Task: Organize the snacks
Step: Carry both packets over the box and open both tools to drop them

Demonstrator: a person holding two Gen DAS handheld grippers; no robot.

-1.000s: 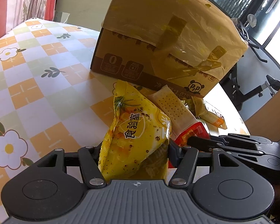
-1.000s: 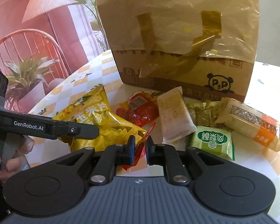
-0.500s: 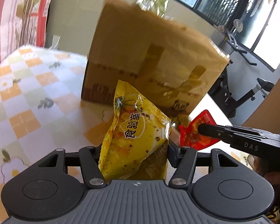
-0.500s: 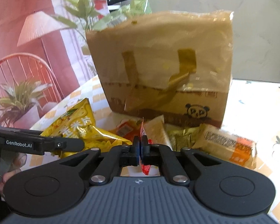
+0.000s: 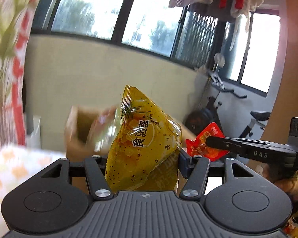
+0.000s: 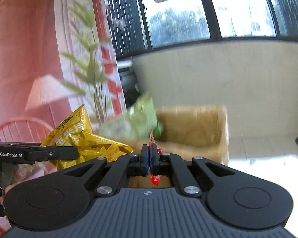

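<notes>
A yellow snack bag [image 5: 143, 140] is pinched in the left tongs [image 5: 142, 158], a red sachet [image 6: 153, 154] in the right tongs [image 6: 150, 158]. Both are held aloft short of the cardboard box [image 6: 198, 130] ahead; neither is yet dropped in, so sorting is judged midway.

Each camera sits just behind its own fingers, looking forward and roughly level toward the windows. The left wrist view has the yellow snack bag [image 5: 143, 142] close up; the right wrist view has the red packet [image 6: 153, 158] equally near. Both share the blurred, seemingly open cardboard box [image 6: 192, 130] and see each other's snack from the side.
</notes>
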